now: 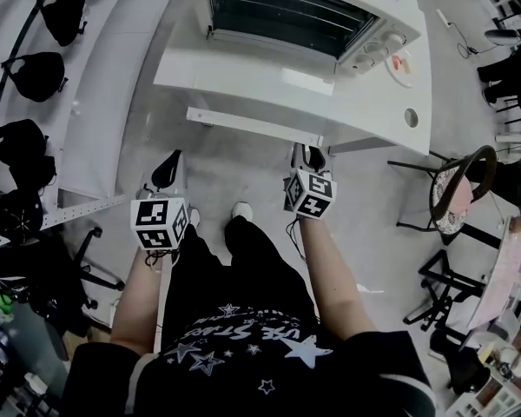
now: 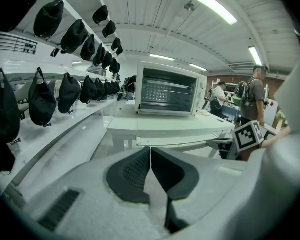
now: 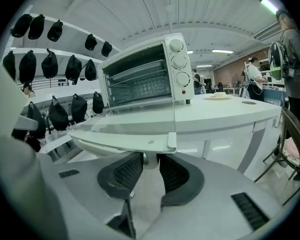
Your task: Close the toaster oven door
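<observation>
A white toaster oven (image 1: 286, 11) stands on a white table (image 1: 399, 85), its glass door (image 1: 252, 72) folded down flat towards me. The door's white handle bar (image 1: 252, 127) runs along the front edge. My right gripper (image 1: 308, 157) is at the bar's right end. In the right gripper view the door (image 3: 125, 126) lies level just above the jaws, and the handle's white post (image 3: 150, 160) fills the gap between the black pads of my right gripper (image 3: 150, 166). My left gripper (image 1: 168, 170) hangs lower left, away from the oven (image 2: 167, 89), with its pads of the left gripper (image 2: 150, 156) together and nothing held.
Black bags (image 1: 39, 72) hang along white shelves on the left. A round chair (image 1: 456, 189) stands to the right of the table. A small plate (image 1: 399, 66) lies by the oven's knobs. People (image 2: 252, 99) stand at the back right.
</observation>
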Tool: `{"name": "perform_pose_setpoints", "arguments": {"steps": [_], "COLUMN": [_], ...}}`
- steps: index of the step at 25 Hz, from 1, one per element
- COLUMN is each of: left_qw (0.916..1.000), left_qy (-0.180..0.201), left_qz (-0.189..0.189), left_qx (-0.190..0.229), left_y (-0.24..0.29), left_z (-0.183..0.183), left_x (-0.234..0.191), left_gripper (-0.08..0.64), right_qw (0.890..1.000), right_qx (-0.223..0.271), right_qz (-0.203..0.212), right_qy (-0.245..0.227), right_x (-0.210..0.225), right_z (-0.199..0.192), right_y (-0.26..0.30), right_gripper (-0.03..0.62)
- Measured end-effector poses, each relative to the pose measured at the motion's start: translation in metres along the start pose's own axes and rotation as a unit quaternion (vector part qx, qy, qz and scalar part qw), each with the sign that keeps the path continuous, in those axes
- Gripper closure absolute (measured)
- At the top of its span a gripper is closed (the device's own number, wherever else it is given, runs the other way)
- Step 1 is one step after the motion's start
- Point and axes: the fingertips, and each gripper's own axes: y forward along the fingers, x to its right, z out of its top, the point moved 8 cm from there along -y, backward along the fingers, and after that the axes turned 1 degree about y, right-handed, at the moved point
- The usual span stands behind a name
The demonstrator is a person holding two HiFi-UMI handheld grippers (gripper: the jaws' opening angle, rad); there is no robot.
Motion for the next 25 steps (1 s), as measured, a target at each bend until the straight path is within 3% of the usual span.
{"name": "perform_pose_setpoints", "arguments": {"steps": [25], "left_qw": [0.9981], "left_qy": [0.005], "left_qz": [-0.002], "left_qx": [0.061], "left_y": [-0.021], "left_z": [0.050], "left_x": [0.009], "left_gripper": [0.537], "right_qw": [0.998], "right_qx": [0.038], "right_qz": [0.023], "right_qy": [0.034], "right_x": [-0.011], "right_z": [0.077], "right_y": [-0.048], "right_gripper": [0.495]}}
